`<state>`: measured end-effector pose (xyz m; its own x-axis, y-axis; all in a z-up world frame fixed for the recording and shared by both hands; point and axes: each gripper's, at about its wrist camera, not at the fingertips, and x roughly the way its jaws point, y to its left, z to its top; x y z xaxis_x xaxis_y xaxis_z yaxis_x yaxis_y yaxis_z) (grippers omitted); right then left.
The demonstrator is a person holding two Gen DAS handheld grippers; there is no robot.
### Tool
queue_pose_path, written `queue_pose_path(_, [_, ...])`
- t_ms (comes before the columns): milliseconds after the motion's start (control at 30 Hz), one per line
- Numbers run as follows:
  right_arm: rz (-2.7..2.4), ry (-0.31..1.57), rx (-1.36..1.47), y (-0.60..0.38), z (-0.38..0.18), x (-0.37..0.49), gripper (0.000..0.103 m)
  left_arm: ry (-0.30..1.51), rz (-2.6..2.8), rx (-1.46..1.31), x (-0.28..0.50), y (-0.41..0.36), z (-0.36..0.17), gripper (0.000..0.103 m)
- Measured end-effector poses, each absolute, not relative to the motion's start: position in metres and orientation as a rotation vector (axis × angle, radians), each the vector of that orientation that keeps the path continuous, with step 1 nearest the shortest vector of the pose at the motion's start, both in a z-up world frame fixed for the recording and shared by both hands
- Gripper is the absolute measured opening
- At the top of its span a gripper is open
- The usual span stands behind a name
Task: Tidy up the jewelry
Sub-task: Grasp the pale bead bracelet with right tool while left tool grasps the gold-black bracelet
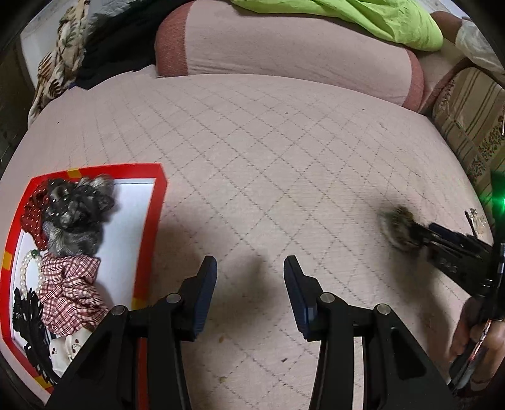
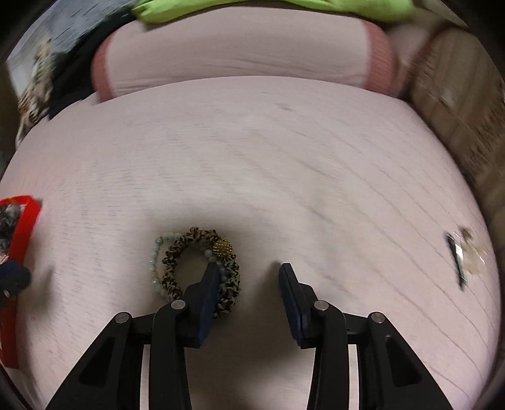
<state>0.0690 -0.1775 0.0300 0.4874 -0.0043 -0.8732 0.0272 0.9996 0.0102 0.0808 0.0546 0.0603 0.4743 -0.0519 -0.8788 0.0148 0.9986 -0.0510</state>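
Observation:
A red-rimmed white tray (image 1: 157,202) lies at the left on the pink quilted bed. It holds scrunchies, a pearl bracelet (image 1: 25,268) and a black clip (image 1: 28,318). My left gripper (image 1: 251,271) is open and empty just right of the tray. A leopard-print hair tie with a gold ball (image 2: 202,268) and a pale bead bracelet (image 2: 156,255) lie together on the bed. My right gripper (image 2: 247,277) is open, its left finger (image 2: 210,284) over the hair tie's right side. In the left wrist view the right gripper (image 1: 410,233) reaches the blurred hair tie (image 1: 394,220).
A hair clip with a pale ornament (image 2: 464,255) lies at the far right on the bed; it also shows in the left wrist view (image 1: 475,217). A pink bolster pillow (image 1: 284,47) and a green cloth (image 1: 378,15) are at the back. The tray's edge (image 2: 22,227) shows at left.

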Motion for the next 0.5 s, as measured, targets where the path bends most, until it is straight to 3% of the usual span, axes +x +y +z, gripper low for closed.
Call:
queue_pose_path(67, [-0.050, 1.054, 0.081, -0.210, 0.030, 0.056, 0.027, 1.071, -0.053, -0.036, 0.080, 0.050, 0.062, 0.043])
queue_pose_path(100, [-0.050, 1.050, 0.118, -0.223, 0.031, 0.050, 0.008, 1.070, -0.058, -0.038, 0.080, 0.049, 0.063, 0.043])
queue_pose_path(267, [0.119, 1.006, 0.313, -0.250, 0.044, 0.022, 0.006, 1.075, -0.069, -0.034, 0.078, 0.040, 0.060, 0.043])
queue_pose_path(500, [0.621, 0.947, 0.538, -0.205, 0.073, -0.001, 0.008, 1.068, -0.062, -0.024, 0.070, 0.042, 0.064, 0.043])
